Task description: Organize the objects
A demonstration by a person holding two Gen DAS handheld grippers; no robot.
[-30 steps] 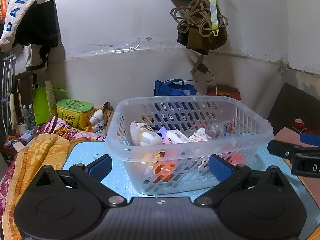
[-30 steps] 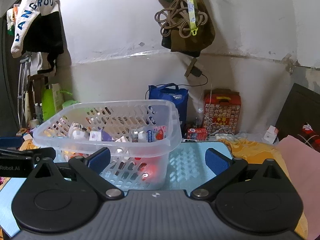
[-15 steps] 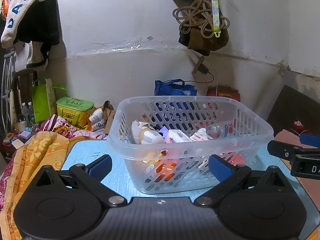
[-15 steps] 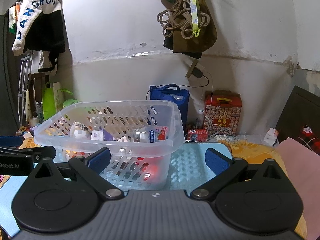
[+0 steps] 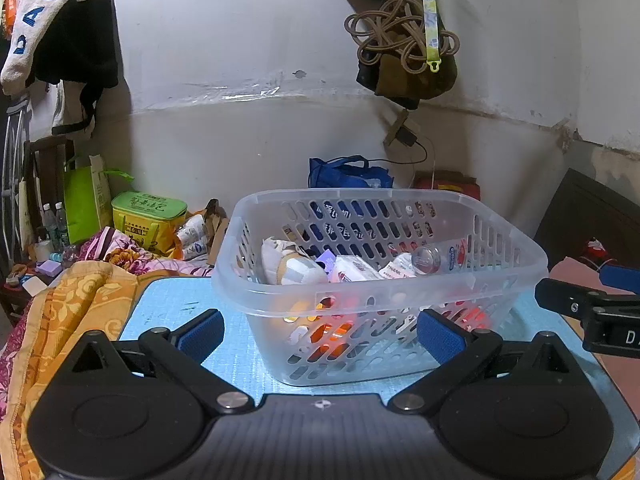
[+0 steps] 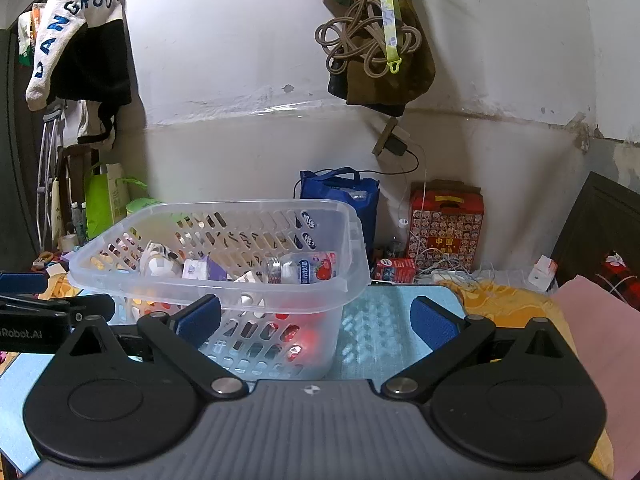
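Both the left hand-held gripper (image 5: 320,334) and right hand-held gripper (image 6: 316,320) gape wide and empty near the clear slotted basket (image 5: 400,292) on the blue surface (image 5: 168,304), bare mat around it, a bottle (image 6: 300,268) and small packets inside.

i read the basket (image 5: 376,280) as translucent white plastic with slotted walls. it stands on a light blue mat (image 5: 172,304) with a fine grid. at 9 o'clock of the mat lies an orange cloth (image 5: 60,312) with a yellow floral print. both grippers, left (image 5: 320,332) and right (image 6: 316,318), are black with blue pads (image 5: 200,330). at 12 o'clock i see a dark blue bag (image 6: 340,196) and, beside it, a red box (image 6: 444,224) with a small repeating pattern.
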